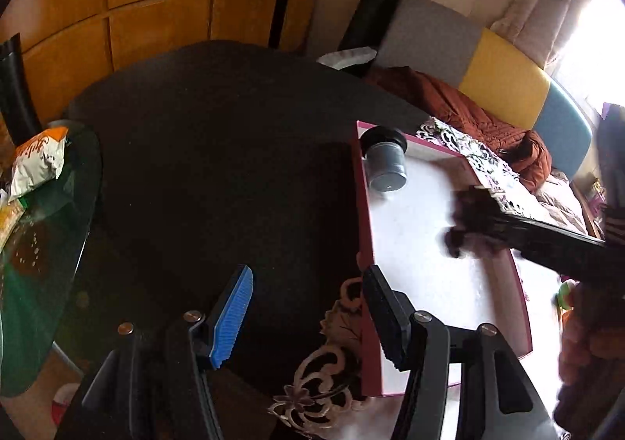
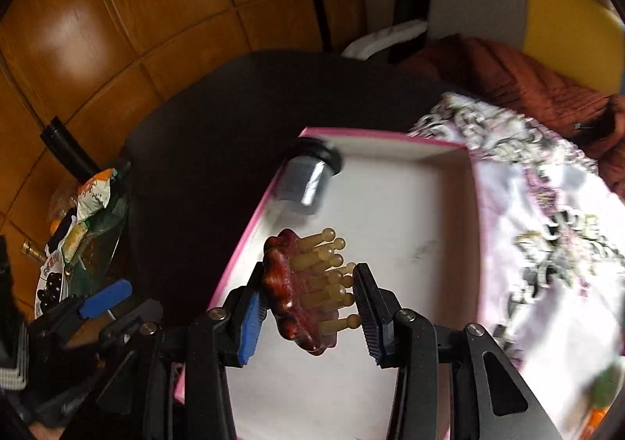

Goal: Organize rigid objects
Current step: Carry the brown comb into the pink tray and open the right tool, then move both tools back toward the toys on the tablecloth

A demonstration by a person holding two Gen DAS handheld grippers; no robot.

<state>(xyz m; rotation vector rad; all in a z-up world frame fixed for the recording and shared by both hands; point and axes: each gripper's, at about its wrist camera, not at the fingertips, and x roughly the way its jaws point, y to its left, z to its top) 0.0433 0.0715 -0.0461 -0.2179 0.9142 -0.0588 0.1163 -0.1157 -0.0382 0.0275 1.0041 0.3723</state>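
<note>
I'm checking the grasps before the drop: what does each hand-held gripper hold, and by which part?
The right hand-held gripper pinches a reddish-brown massage brush, one pad on its back, the other against its peg tips. The left hand-held gripper holds nothing.

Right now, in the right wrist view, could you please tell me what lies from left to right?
Snack bag → grey jar in the pink box → patterned cloth.

A reddish wooden massage brush (image 2: 297,291) with tan pegs is hanging over the pink-rimmed box (image 2: 250,229), near a grey jar (image 2: 306,182) lying inside.

Dim room, window (image 1: 597,34) glare blown out upper right, fisheye-bent edges, motion blur throughout.
</note>
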